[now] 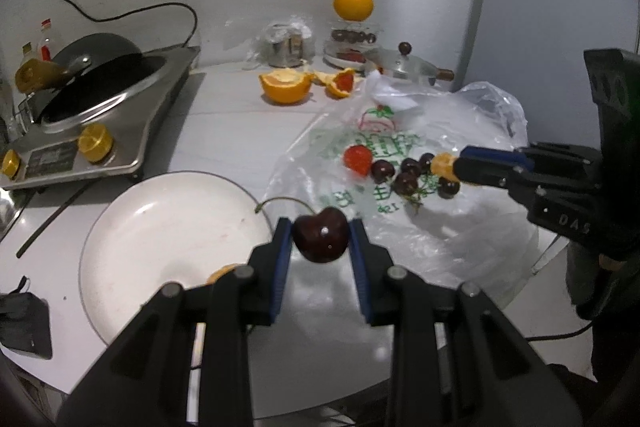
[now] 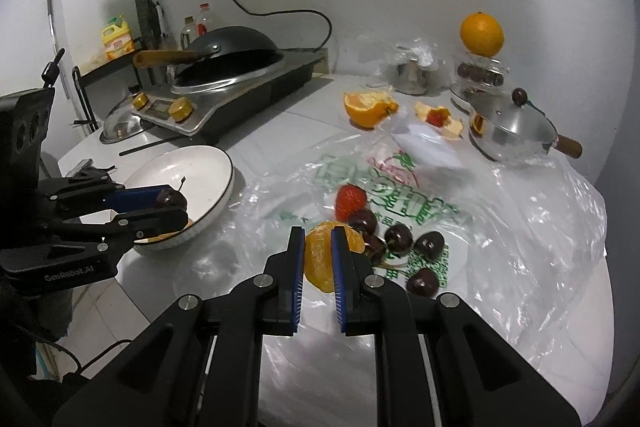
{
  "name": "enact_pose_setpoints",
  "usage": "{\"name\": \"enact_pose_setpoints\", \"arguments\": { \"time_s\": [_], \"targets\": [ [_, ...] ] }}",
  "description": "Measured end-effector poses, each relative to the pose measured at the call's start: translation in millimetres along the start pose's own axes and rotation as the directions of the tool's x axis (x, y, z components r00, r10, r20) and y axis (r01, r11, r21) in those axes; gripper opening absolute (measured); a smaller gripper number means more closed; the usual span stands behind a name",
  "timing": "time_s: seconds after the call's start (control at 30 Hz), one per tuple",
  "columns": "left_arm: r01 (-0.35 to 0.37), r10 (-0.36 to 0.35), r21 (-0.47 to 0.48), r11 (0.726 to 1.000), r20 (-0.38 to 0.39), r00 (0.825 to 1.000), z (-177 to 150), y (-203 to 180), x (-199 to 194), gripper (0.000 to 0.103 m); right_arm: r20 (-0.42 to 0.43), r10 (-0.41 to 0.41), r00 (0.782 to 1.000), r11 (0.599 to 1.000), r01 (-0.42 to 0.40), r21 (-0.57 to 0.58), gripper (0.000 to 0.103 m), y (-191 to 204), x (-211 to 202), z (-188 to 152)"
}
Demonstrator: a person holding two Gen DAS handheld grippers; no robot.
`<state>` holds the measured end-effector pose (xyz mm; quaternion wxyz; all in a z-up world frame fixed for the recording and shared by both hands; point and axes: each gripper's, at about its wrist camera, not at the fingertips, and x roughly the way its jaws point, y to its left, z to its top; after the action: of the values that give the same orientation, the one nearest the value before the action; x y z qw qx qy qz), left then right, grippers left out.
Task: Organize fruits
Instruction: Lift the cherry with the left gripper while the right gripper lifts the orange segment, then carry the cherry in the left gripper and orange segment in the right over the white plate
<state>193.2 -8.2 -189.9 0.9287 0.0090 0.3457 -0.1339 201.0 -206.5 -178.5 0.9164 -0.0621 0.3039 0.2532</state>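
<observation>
Left wrist view: left tongs (image 1: 320,241) pinch a cherry (image 1: 321,235); right tongs (image 2: 318,251) grip an orange segment (image 2: 320,259).

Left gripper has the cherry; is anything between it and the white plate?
Nothing visible blocks it. The left gripper holds the cherry at the white plate rim, and the right wrist view shows it already above the bowl. One orange piece lies inside.
</observation>
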Motion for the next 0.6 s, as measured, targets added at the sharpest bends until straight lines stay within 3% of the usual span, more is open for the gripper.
{"name": "enact_pose_setpoints", "arguments": {
  "time_s": [0.6],
  "targets": [
    [-0.061, 0.063, -0.071, 0.996, 0.025, 0.998, -12, 54, -18, 0.029, 0.000, 0.038, 0.999, 0.996, -0.038, -0.082, 0.014, 48, 17, 26]
  ]
}}
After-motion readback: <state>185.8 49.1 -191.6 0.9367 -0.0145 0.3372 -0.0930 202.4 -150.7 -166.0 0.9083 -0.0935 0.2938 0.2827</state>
